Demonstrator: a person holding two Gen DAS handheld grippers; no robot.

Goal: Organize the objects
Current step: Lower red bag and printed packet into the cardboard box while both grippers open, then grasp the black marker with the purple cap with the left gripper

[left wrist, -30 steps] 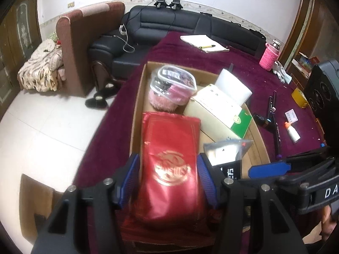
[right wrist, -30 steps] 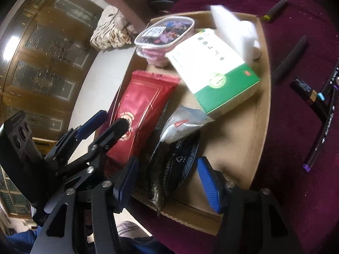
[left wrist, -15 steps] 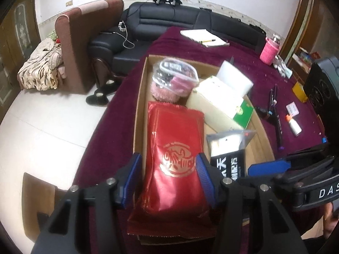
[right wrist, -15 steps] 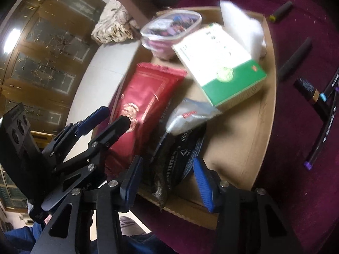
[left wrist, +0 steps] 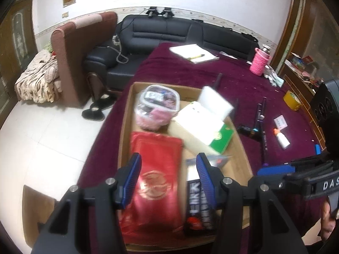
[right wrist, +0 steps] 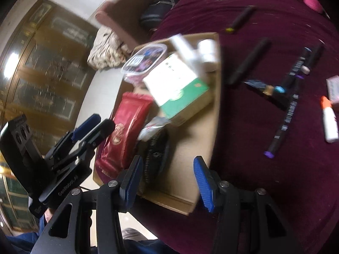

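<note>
Our left claw (left wrist: 168, 177) hangs spread above the near end of the cardboard box (left wrist: 125, 124), its blue pads on either side of the red pouch (left wrist: 156, 182) without pressing on it; the pouch lies flat in the box. Our right claw (right wrist: 167, 182) is also spread and holds nothing; its jaws have just been closing a little, and between them we see only the near corner of the box and the edge of the black packet (right wrist: 155, 150), which lies beside the red pouch. Further in the box sit a white and green carton (left wrist: 203, 127), a clear tub (left wrist: 157, 105) with pink contents, and a white block (left wrist: 216, 102) at the far end. The box rests on the counter (left wrist: 243, 80), which is covered in dark red cloth. To the right of the box, on the cloth, lie several dark markers (right wrist: 284, 124) and a small white glue bottle (right wrist: 330, 122). At the far end of the counter are a notepad (left wrist: 192, 53) with a pencil on it and a pink bottle (left wrist: 259, 62).
</note>
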